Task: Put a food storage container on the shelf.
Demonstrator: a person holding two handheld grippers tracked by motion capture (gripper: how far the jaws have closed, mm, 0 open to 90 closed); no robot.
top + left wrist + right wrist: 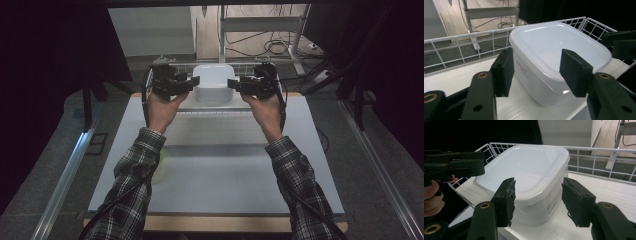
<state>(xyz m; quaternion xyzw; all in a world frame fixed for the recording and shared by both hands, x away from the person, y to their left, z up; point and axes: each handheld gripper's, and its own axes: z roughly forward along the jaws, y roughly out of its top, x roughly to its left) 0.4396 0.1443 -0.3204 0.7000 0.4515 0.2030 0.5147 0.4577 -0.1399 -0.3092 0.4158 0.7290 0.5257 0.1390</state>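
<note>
- At the table's [215, 165] far edge: white wire basket [461, 46], low sided, open grid
- Inside it: white plastic box [213, 82], square, rounded corners, glossy lid on
- Left tool [187, 82]: released, jaws astride one box corner, pads clear
- Right tool [235, 85]: released, likewise at the opposite corner

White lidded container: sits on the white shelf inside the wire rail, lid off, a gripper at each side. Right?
Not quite. The lid is on, closed over the white container, as both gripper views show. The rest holds: it sits on the white shelf inside the wire rail, with the left gripper and right gripper at its sides, fingers apart.
</note>
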